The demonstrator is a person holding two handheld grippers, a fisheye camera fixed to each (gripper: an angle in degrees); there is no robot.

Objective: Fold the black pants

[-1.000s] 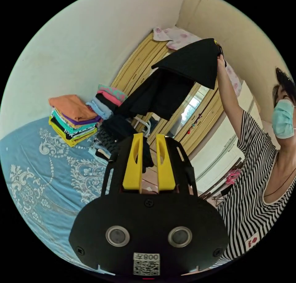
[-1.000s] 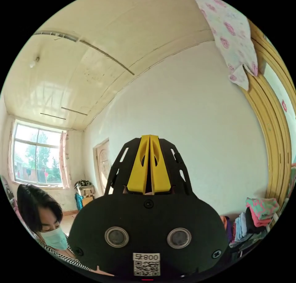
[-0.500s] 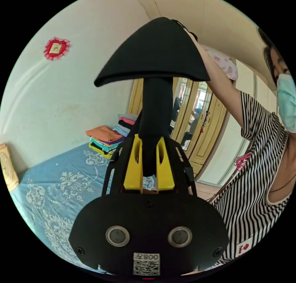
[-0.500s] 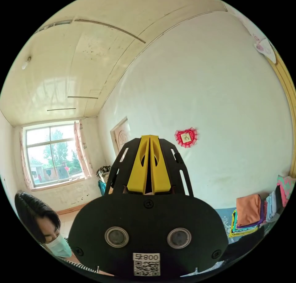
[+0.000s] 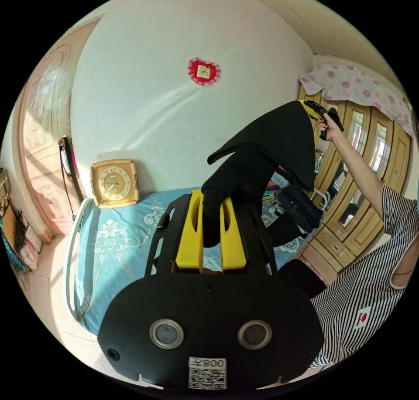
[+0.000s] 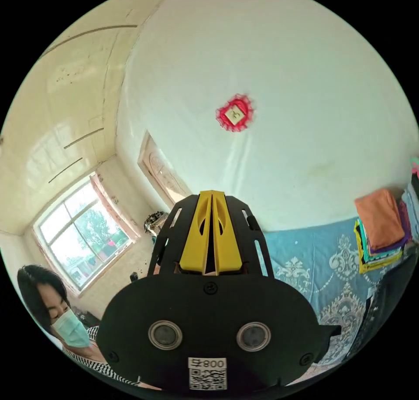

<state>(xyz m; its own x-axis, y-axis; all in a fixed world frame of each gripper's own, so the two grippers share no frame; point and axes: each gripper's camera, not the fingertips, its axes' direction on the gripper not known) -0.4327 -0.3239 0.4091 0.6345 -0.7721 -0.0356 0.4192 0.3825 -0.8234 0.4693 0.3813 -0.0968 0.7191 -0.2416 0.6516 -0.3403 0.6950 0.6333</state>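
The black pants [image 5: 275,147] hang in the air between both grippers, above the edge of the bed. My left gripper [image 5: 211,195] has a bunched fold of the pants [image 5: 212,219] filling the gap between its yellow jaws. A hand [image 5: 332,127] holds the right gripper [image 5: 313,108] up at the upper right of the left gripper view, with the top corner of the pants pinched in it. In the right gripper view the right gripper [image 6: 212,195] has its jaws pressed together. A strip of the black pants [image 6: 386,295] hangs at the lower right there.
A bed with a blue patterned cover [image 5: 118,234] lies below, with a square clock [image 5: 114,182] against the wall. A stack of folded clothes [image 6: 382,230] sits on the bed cover [image 6: 314,260]. The wooden wardrobe [image 5: 362,169] and the person in a striped shirt [image 5: 366,295] are at the right.
Both cameras have swung round towards the wall above the bed. The black fabric has gone from a thin bit to a thick fold between the left jaws. The right gripper stays shut.
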